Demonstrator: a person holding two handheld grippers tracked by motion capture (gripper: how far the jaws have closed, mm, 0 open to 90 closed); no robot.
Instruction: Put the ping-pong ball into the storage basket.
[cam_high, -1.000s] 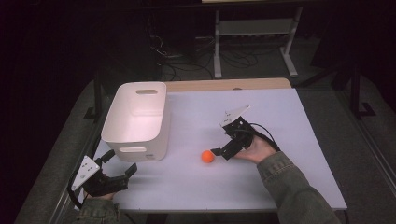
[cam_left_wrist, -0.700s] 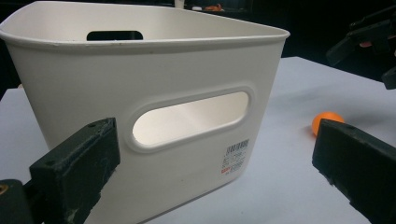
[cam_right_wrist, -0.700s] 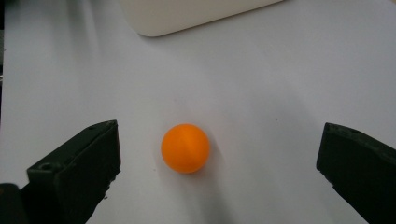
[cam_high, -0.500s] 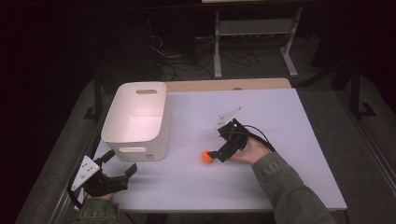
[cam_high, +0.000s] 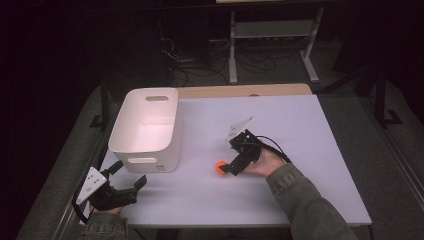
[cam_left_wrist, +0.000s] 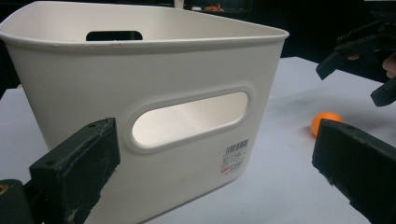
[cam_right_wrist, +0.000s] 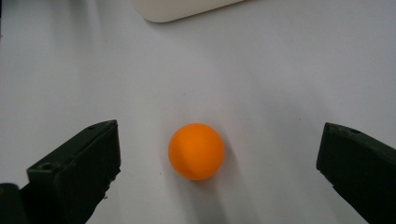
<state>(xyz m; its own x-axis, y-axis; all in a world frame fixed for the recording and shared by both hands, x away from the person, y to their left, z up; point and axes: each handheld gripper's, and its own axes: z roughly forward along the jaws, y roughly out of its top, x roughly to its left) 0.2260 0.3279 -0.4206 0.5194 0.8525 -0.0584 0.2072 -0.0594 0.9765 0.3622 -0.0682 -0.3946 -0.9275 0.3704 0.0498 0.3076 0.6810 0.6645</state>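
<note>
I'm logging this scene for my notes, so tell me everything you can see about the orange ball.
The orange ball is small, round, plain and smooth with a matte, plastic look, like a table-tennis ball. It lies on the white table, in front of the white bin and apart from it. The right gripper points at it with jaws spread wide to either side, neither one touching it. Only the tabletop touches the ball.

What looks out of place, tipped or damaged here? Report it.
Nothing stands out. The white plastic bin stands upright and intact on the white table. The small orange ball lies whole on the table between the open right gripper jaws. The left gripper is open near the bin.
</note>
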